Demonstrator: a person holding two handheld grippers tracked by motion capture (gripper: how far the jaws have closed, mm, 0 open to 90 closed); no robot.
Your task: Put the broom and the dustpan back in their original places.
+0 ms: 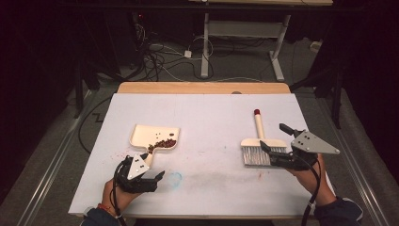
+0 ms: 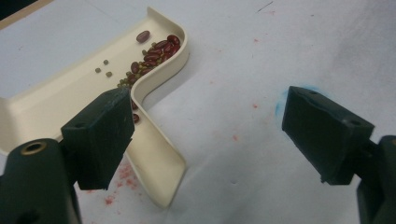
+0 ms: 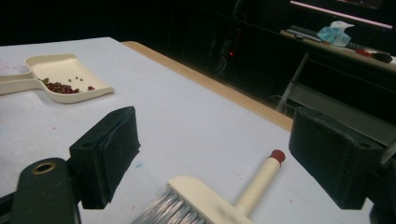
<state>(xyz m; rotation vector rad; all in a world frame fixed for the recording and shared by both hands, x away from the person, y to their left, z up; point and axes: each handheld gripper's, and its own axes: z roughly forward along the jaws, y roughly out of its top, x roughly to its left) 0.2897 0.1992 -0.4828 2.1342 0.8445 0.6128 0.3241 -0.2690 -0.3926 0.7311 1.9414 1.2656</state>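
Basically we are looking at a sweep-up job with both tools lying on the table and neither one gripped. Our left gripper is sitting at the lower left of the high view with its jaws spread wide and empty, just beside the dustpan, whose handle is running down beside the left jaw in the left gripper view, near it but not between the jaws. Beans, red ones plus some small greenish ones, are piling in the pan's back corner by the handle, with a few strays further out on the pan floor. Our right gripper is sitting at the right of the high view, jaws also wide and holding nothing, and the brush is lying flat right by them, bristles toward us and the red-tipped handle pointing away, toward the upper part of the frame. We are judging this as either just before pickup or just after release; the pictures alone cannot settle which. If picking up, the next move is calling for the left jaws to shift over and straddle the pan handle, keeping it level so the beans stay in, and the right jaws to close across the brush handle.
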